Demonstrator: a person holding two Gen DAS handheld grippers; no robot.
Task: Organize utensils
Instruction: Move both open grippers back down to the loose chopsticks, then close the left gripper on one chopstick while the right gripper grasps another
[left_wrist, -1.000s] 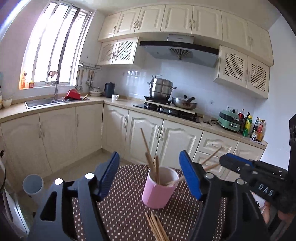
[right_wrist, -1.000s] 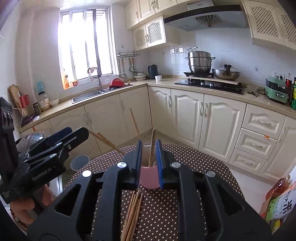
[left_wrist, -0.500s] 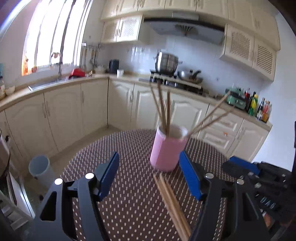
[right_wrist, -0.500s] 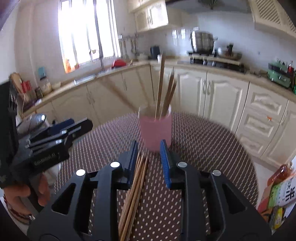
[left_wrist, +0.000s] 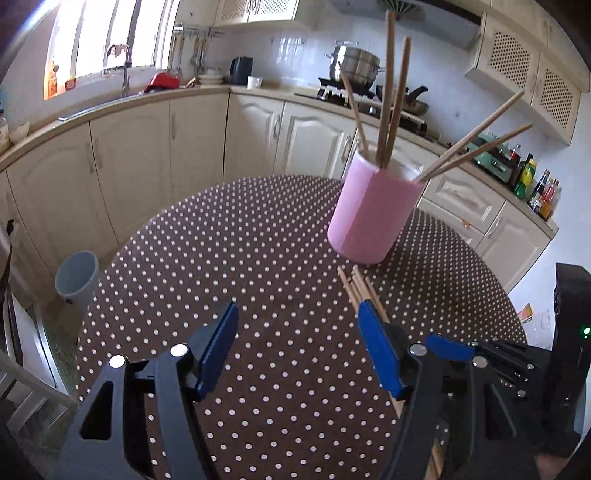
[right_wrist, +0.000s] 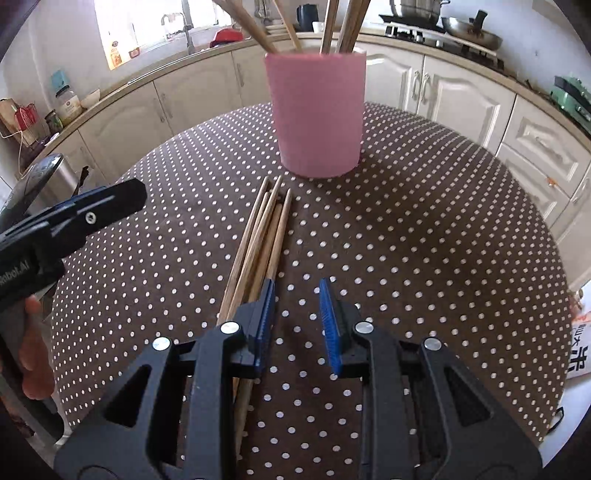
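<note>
Pink cup (right_wrist: 317, 114) on dotted bench (right_wrist: 424, 236), sticks inside cut off at top. Loose chopsticks (right_wrist: 264, 236) just before cup, ends hidden under right tool (right_wrist: 295, 314). Both tools open, empty; left tool (left_wrist: 297, 347).

A pink cup (left_wrist: 373, 218) of upright chopsticks (left_wrist: 391, 99) stands on a polka-dot tabletop (left_wrist: 258, 266), loose chopsticks (left_wrist: 360, 286) beside it, apparently passing under the open left hand-held gripper (left_wrist: 297, 343).

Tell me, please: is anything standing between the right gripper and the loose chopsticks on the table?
Nothing visible does. The right gripper is open and empty, with the loose chopsticks lying just beside and under its left finger on the dotted tablecloth. The pink cup stands beyond their far tips.
</note>
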